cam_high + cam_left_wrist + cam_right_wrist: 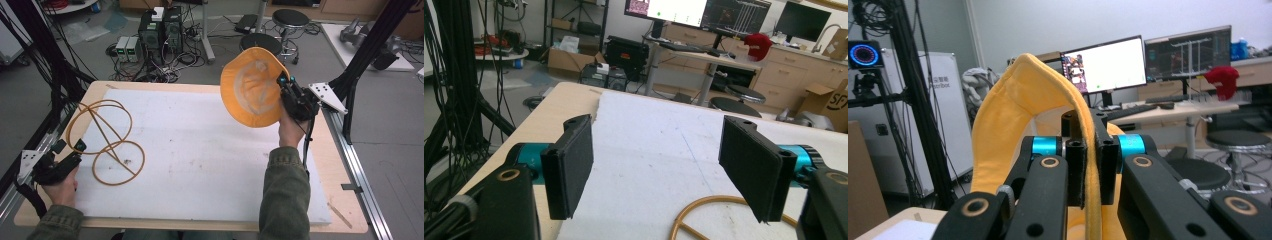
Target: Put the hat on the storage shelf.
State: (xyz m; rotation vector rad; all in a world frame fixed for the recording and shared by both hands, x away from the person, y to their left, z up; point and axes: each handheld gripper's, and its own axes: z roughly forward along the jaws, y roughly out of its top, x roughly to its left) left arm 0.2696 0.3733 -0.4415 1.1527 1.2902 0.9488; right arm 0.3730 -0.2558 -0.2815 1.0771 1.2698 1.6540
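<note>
A yellow cloth hat (252, 95) is held up above the table's far right, its pale inside facing the camera. My right gripper (284, 86) is shut on its brim; in the right gripper view the yellow brim (1018, 95) curves up from between the closed jaws of the right gripper (1092, 165). A tan wire frame of loops (106, 140) lies on the white mat at the left. My left gripper (70, 147) stands open just left of it, close to one loop. In the left gripper view a tan loop (709, 205) lies below the open left gripper (669, 175).
A white mat (200, 155) covers most of the wooden table (345, 210). Black frame posts (372, 45) stand at both far sides. Computers and cables (155, 40) and stools (290, 20) are on the floor beyond the far edge.
</note>
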